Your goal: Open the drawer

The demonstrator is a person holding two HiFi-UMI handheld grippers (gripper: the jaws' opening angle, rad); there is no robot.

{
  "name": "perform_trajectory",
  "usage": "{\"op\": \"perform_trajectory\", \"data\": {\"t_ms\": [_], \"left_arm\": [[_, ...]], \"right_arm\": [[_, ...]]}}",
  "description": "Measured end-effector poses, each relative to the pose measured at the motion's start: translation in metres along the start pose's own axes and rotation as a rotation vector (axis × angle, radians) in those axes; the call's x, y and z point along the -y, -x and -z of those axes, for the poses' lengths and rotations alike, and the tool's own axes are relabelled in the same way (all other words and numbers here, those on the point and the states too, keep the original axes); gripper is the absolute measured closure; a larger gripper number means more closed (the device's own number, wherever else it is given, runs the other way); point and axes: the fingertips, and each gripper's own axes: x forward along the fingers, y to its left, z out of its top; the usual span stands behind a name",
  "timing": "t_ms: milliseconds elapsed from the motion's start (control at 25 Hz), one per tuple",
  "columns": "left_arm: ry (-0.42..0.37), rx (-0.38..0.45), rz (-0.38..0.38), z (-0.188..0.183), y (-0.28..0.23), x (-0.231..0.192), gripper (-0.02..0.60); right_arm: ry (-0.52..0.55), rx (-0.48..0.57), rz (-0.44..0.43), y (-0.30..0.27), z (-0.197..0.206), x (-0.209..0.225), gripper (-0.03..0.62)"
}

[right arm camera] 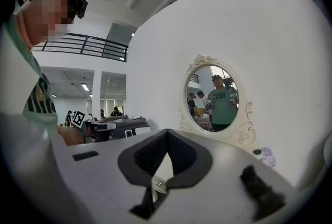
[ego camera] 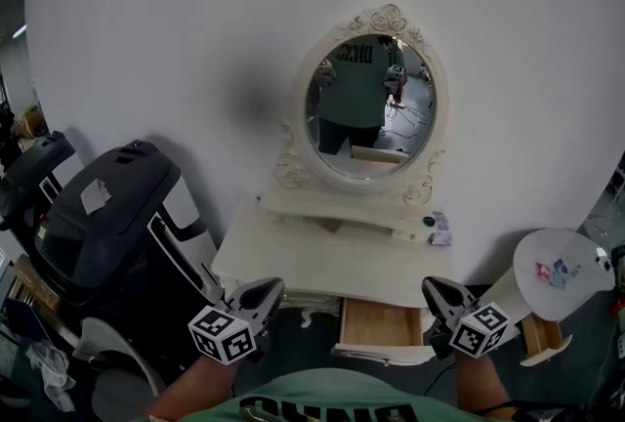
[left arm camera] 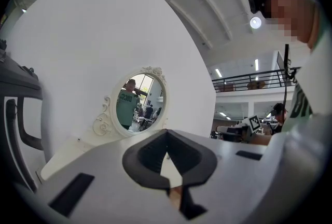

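A white dressing table [ego camera: 293, 259] with an oval mirror [ego camera: 369, 107] stands against the wall. Its right drawer [ego camera: 381, 322] stands pulled out, with its bare wooden inside showing behind the white front panel [ego camera: 386, 353]. My left gripper [ego camera: 264, 296] hovers at the table's front left corner, shut and empty. My right gripper [ego camera: 437, 293] hangs just right of the open drawer, also shut with nothing in it. Both gripper views look level across the table at the mirror [left arm camera: 137, 101] [right arm camera: 217, 98], with the jaw tips [left arm camera: 166, 133] [right arm camera: 166, 131] meeting.
A big black machine [ego camera: 107, 205] stands close on the table's left. On the right is a white round-topped piece [ego camera: 562, 274] with a small wooden tray [ego camera: 543, 337] below it. A green dot [ego camera: 428, 221] and a small packet [ego camera: 440, 231] lie on the mirror shelf.
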Motion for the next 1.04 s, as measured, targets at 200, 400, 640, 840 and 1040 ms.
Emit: {"op": "perform_trajectory", "data": {"t_ms": [200,400,640,840,1040], "left_arm": [[0.013,0.002,-0.017,0.005,-0.001,0.002,0.574],[0.014,-0.002,-0.022,0.007,-0.007,0.004,0.574],[0.013,-0.009,-0.019,0.006,-0.008,0.005,0.574],[0.018,-0.012,-0.016,0.006,-0.009,0.005,0.574],[0.014,-0.018,-0.009,0.005,-0.008,0.007,0.574]], "right_arm": [[-0.003,-0.013,-0.001,0.002,0.004,0.009,0.583],[0.016,-0.026,-0.011,-0.004,0.003,0.014,0.583],[0.013,-0.034,-0.016,-0.004,0.007,0.015,0.583],[0.016,-0.033,-0.017,-0.004,0.006,0.016,0.583],[0.008,-0.026,-0.016,-0.003,0.008,0.016,0.583]]}}
